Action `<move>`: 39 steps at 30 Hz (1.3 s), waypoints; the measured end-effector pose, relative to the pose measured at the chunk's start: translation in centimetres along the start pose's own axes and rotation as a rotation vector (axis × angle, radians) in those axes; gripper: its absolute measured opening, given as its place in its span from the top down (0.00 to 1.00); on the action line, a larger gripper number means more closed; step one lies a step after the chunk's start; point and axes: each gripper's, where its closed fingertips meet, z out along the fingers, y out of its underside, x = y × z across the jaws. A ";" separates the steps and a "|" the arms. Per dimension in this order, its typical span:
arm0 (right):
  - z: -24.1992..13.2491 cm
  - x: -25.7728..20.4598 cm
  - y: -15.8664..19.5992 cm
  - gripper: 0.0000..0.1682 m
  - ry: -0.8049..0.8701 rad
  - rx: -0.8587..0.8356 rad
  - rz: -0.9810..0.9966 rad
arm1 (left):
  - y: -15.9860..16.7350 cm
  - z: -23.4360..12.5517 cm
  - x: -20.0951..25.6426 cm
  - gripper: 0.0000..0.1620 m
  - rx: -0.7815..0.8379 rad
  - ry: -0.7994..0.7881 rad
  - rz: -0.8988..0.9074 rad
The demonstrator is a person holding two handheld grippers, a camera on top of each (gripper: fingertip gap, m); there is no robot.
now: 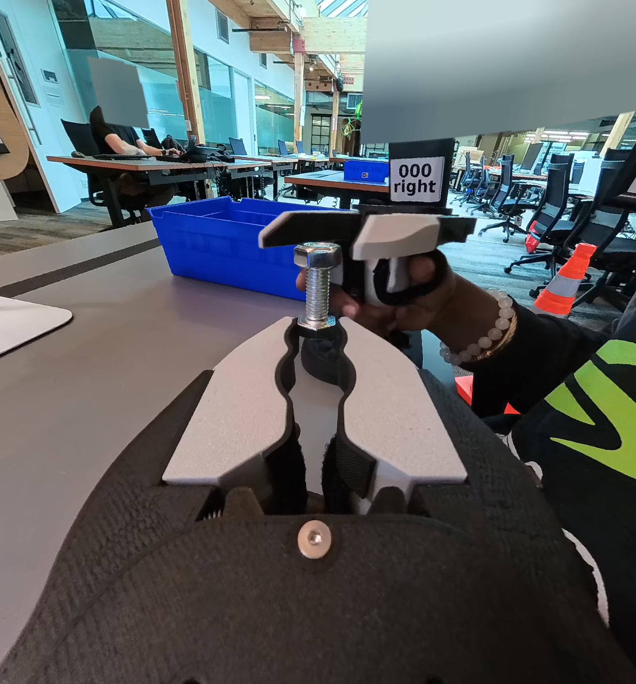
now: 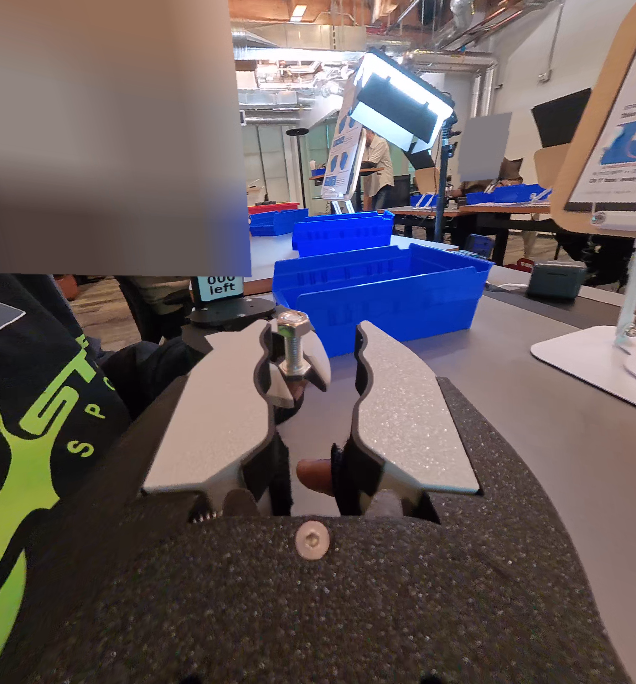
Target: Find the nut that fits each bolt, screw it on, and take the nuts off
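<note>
A silver bolt stands upright with a thick hex piece at its top and a thinner hex piece at its foot. I cannot tell which is the nut. My left gripper is shut on the lower hex piece and holds the bolt above the grey table. My right gripper is open, and its jaws stand on either side of the bolt's top without touching it. In the right wrist view the bolt stands between the right gripper's spread fingers, close to the left finger, held by the left gripper.
A blue bin stands on the table just behind the bolt; it also shows in the right wrist view. A white stand base sits to the right, and shows in the left wrist view. An orange cone stands on the floor. My two grippers' fingertips are within a few centimetres of each other.
</note>
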 end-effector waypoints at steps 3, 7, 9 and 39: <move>1.0 -0.3 0.1 0.72 -0.004 -0.002 -0.002 | 0.1 0.0 0.0 0.89 -0.005 -0.006 0.005; 1.9 -0.1 0.5 0.71 0.004 -0.023 0.005 | 0.1 0.0 0.1 0.89 -0.007 -0.004 0.013; 1.9 0.0 0.6 0.72 0.009 -0.027 0.004 | 0.0 0.0 0.1 0.89 -0.002 0.000 0.012; 1.8 0.0 0.2 0.72 0.004 -0.014 0.006 | -0.1 0.0 0.1 0.89 0.003 0.000 0.009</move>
